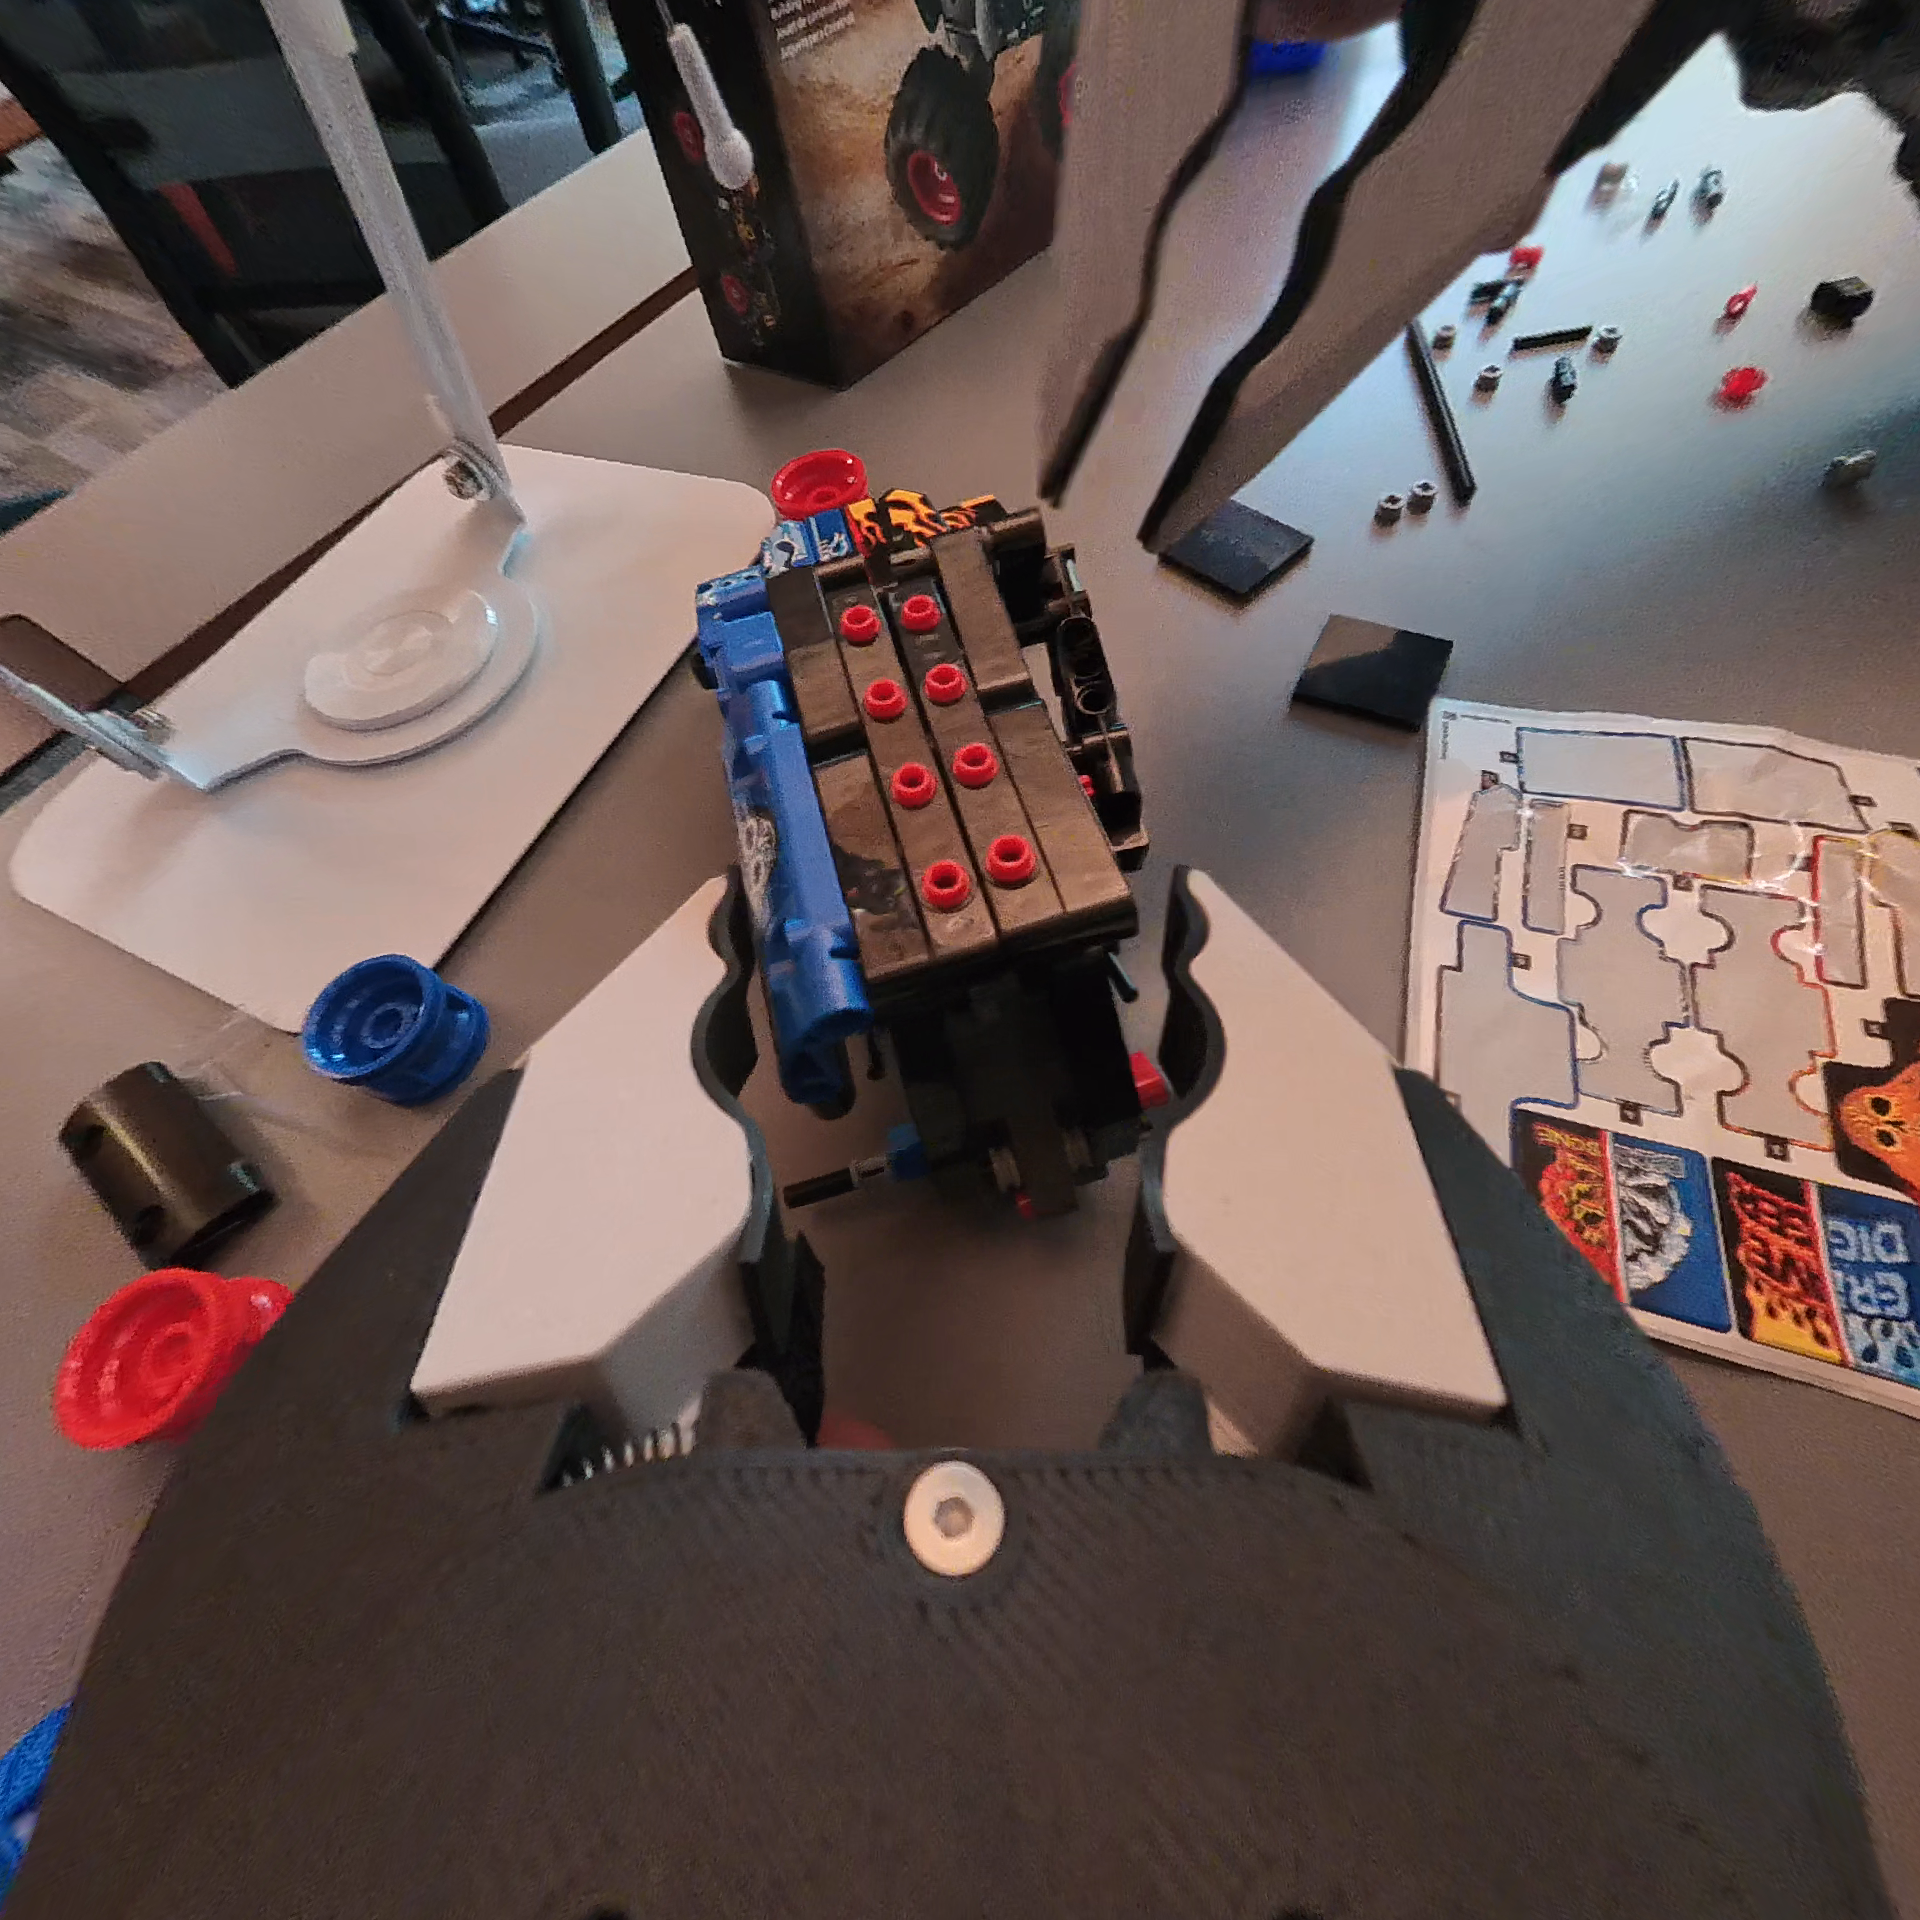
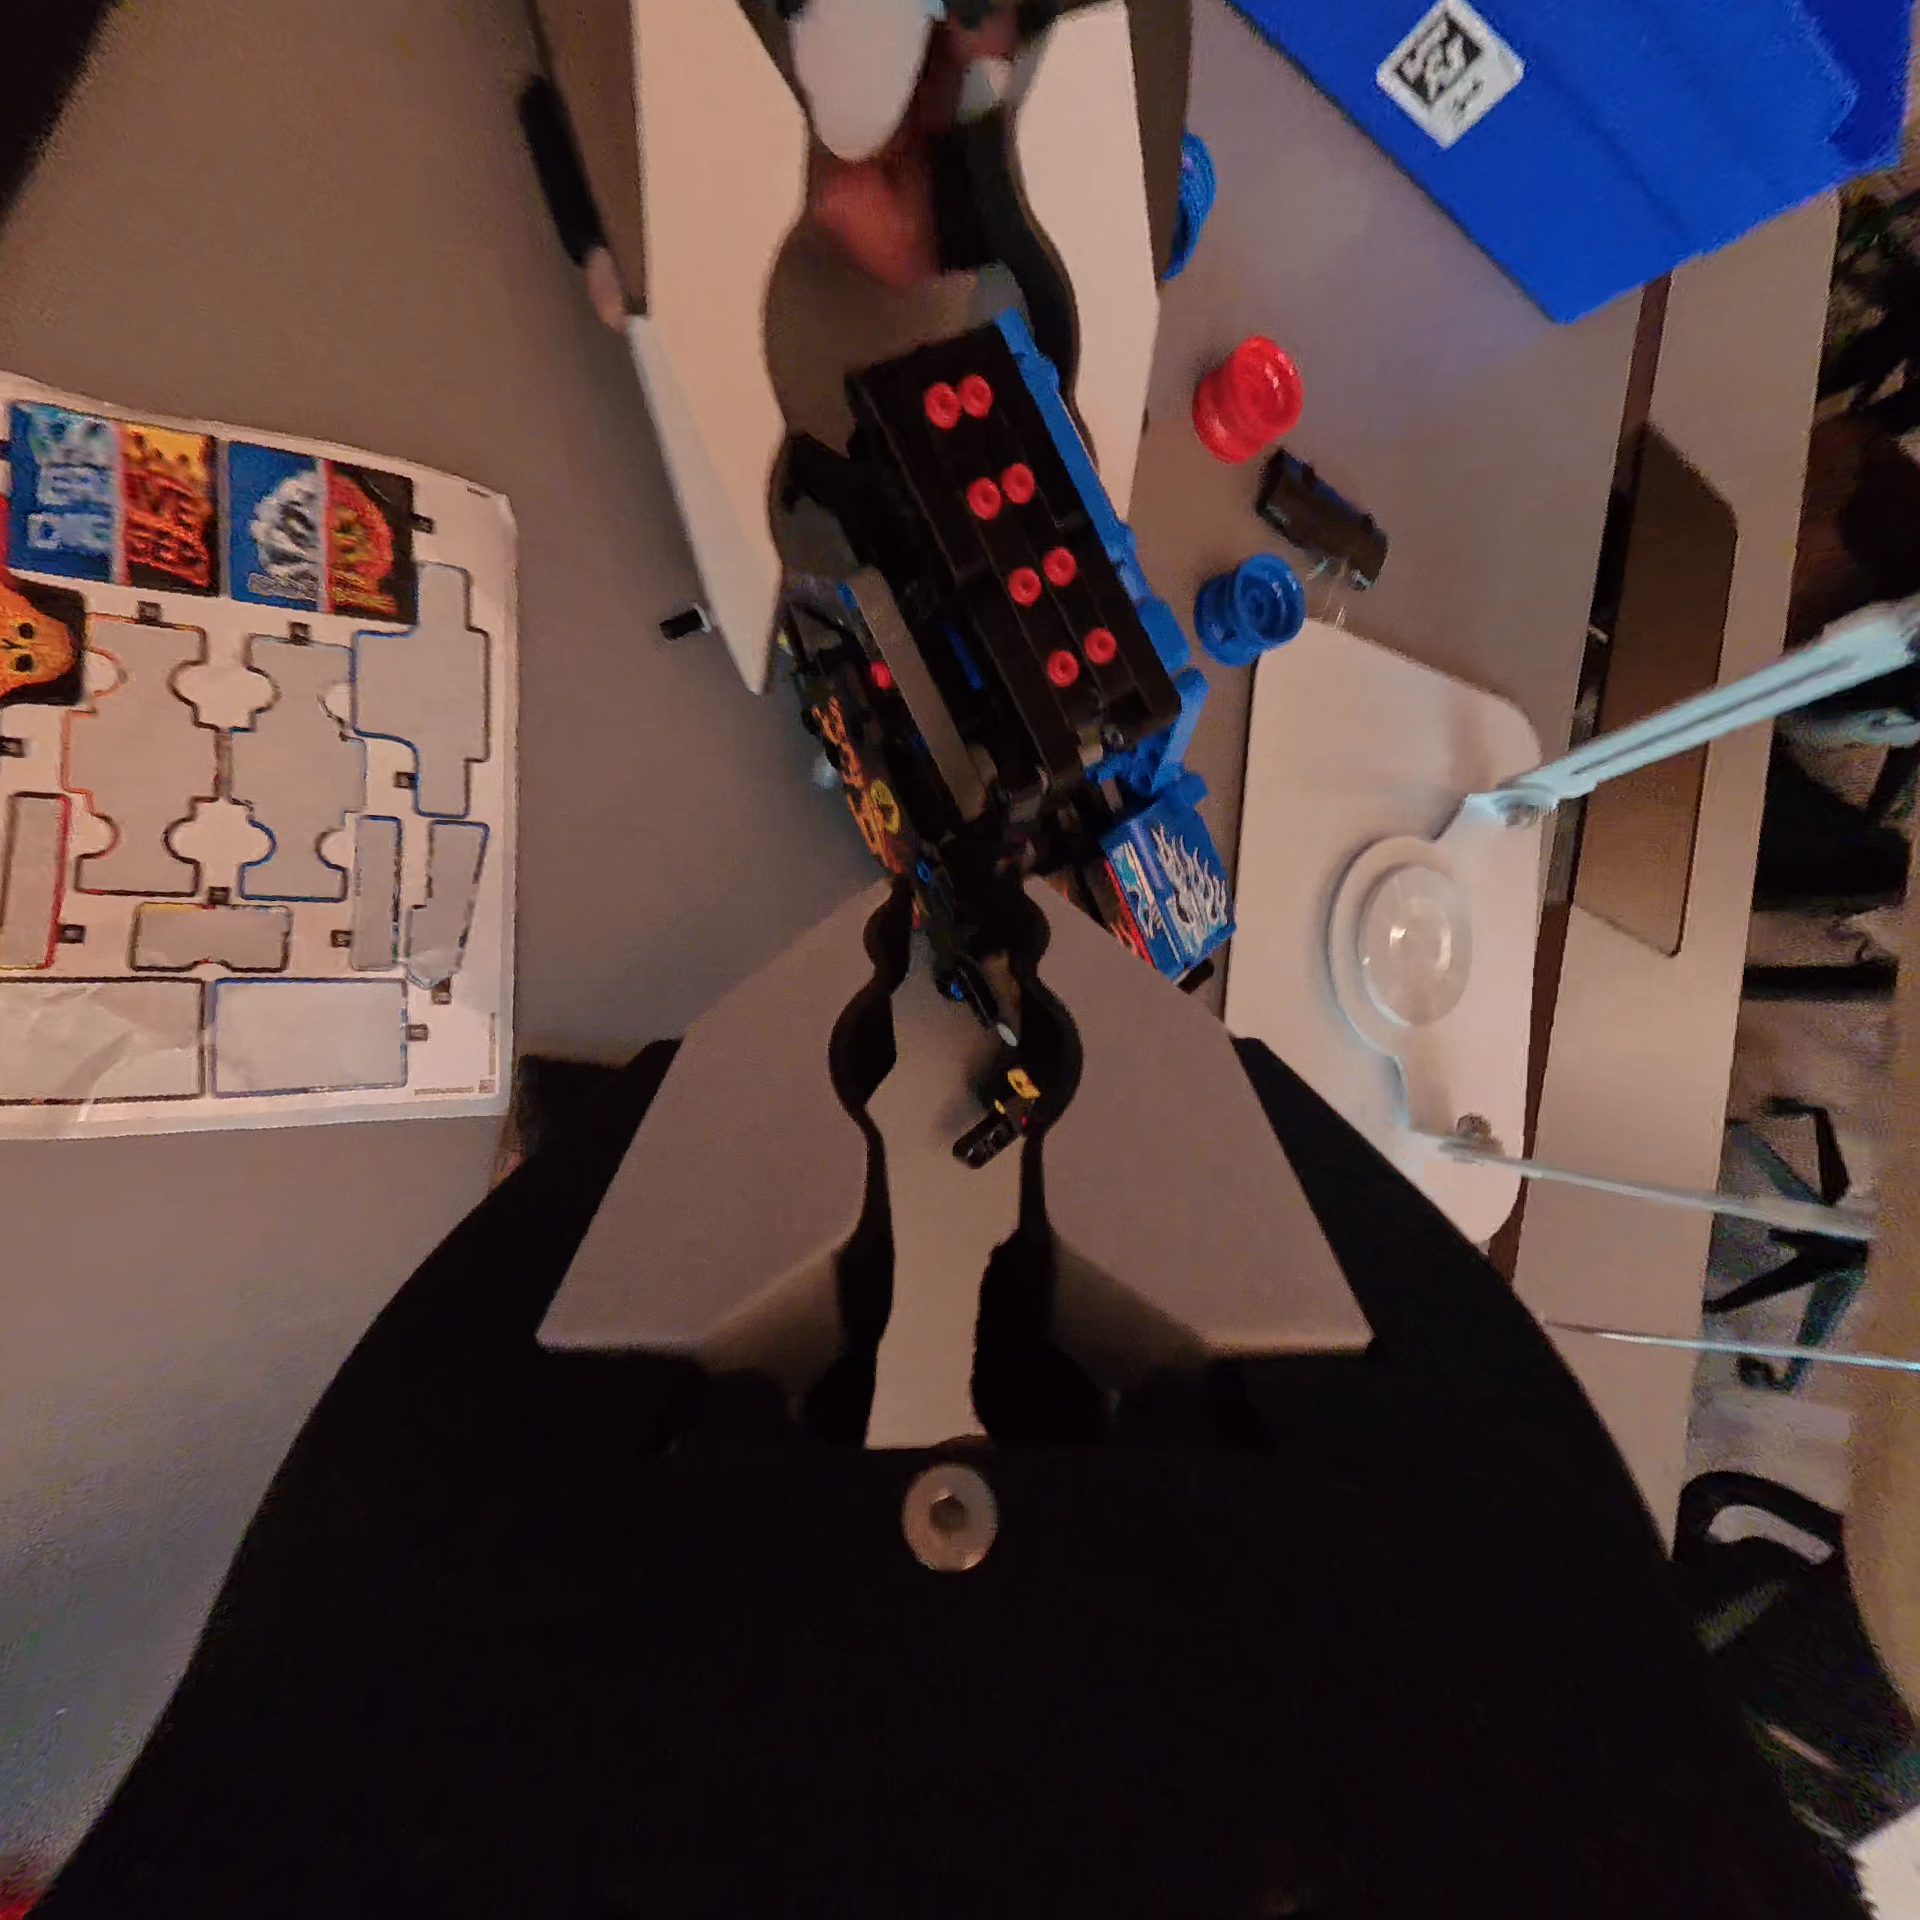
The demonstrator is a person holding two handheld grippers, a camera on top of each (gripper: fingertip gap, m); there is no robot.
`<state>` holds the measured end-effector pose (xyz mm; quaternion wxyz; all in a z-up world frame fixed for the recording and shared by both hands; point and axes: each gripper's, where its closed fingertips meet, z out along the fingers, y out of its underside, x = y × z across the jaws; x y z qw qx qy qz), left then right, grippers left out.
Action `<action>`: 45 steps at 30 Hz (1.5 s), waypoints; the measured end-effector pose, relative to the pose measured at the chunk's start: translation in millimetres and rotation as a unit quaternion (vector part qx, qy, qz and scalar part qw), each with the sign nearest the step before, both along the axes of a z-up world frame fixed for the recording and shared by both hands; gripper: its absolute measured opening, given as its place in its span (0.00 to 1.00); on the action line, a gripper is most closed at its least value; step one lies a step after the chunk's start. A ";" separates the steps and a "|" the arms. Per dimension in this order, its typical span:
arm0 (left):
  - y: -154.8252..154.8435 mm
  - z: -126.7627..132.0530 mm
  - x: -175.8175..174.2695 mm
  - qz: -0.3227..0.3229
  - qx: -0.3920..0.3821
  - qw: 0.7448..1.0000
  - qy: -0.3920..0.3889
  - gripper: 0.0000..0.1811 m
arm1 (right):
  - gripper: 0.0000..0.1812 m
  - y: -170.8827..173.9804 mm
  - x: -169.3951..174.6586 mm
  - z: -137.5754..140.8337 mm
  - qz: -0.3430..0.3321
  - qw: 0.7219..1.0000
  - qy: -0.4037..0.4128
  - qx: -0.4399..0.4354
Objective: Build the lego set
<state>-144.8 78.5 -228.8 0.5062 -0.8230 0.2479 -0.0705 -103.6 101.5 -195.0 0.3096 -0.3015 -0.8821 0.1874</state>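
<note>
1. Left claw (image 1: 951, 1039) grips the truck (image 1: 935, 790) at its near end, fingers against both sides, holding it above the table (image 1: 644, 343).
2. Right claw (image 2: 956, 935) pinches the truck's far end, nearly closed.
3. Loose hubs, blue (image 1: 395, 1029) and red (image 1: 156, 1356), lie left.
4. Sticker sheet (image 1: 1673, 997) lies right.
</note>
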 end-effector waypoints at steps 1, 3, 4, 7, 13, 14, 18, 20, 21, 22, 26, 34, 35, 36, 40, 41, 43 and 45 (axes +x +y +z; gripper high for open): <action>0.0 -0.1 1.1 -0.003 0.001 1.000 0.003 0.44 | 0.10 3.8 -0.8 -3.0 -0.007 1.000 -0.002 -0.003; 0.6 0.1 3.2 -0.004 0.004 1.000 0.009 0.46 | 0.10 6.7 -4.1 -9.6 -0.014 1.000 -0.004 -0.008; 1.3 -0.3 4.2 -0.004 0.003 1.000 0.008 0.46 | 0.10 7.9 -5.7 -13.5 -0.016 1.000 -0.007 -0.007; 2.7 -1.3 3.2 -0.001 0.001 1.000 0.011 0.46 | 0.09 10.0 -8.6 -15.6 -0.018 1.000 0.001 -0.013; 2.3 0.5 3.0 0.001 0.003 1.000 0.007 0.40 | 0.09 14.9 -9.7 -17.1 -0.017 1.000 0.011 -0.016; 2.4 0.7 3.0 0.001 0.004 1.000 0.009 0.40 | 0.09 14.8 -9.2 -17.2 -0.015 1.000 0.010 -0.013; 3.5 1.0 2.9 0.002 0.005 1.000 0.012 0.39 | 0.08 14.6 -7.2 -17.5 -0.016 1.000 0.000 -0.014; 3.6 0.9 2.9 0.003 0.004 1.000 0.010 0.39 | 0.07 14.7 -6.6 -17.7 -0.019 1.000 -0.006 -0.016; 3.7 0.8 3.0 0.004 0.004 1.000 0.010 0.39 | 0.07 14.6 -6.2 -18.0 -0.020 1.000 -0.008 -0.017; 3.8 1.0 3.2 0.004 0.004 1.000 0.009 0.39 | 0.07 14.5 -5.7 -18.2 -0.021 1.000 -0.010 -0.018; 4.1 0.6 1.9 0.004 0.000 1.000 0.001 0.39 | 0.07 14.4 -7.3 -17.4 -0.020 1.000 -0.004 -0.013; 4.0 0.6 -0.1 -0.011 0.000 1.000 -0.006 0.39 | 0.07 12.9 -8.6 -20.6 -0.025 0.999 -0.013 -0.040; 4.0 0.7 0.0 -0.011 0.000 1.000 -0.006 0.38 | 0.07 12.5 -7.5 -21.4 -0.025 0.998 -0.018 -0.046; 4.2 0.8 0.2 -0.011 0.000 1.000 -0.007 0.38 | 0.06 12.2 -6.6 -22.0 -0.024 0.998 -0.022 -0.052; 4.6 1.4 1.1 -0.013 -0.001 1.000 -0.012 0.37 | 0.06 10.3 -4.1 -22.6 -0.021 0.997 -0.032 -0.061; 4.4 1.3 0.9 -0.014 -0.001 1.000 -0.014 0.37 | 0.06 10.1 -3.9 -22.6 -0.022 0.997 -0.034 -0.063; 4.1 1.3 1.2 -0.017 -0.002 1.000 -0.016 0.37 | 0.05 9.5 -3.0 -22.7 -0.022 0.997 -0.038 -0.064; 3.8 1.2 1.6 -0.020 -0.003 1.000 -0.018 0.37 | 0.05 8.8 -2.6 -22.5 -0.021 0.997 -0.040 -0.065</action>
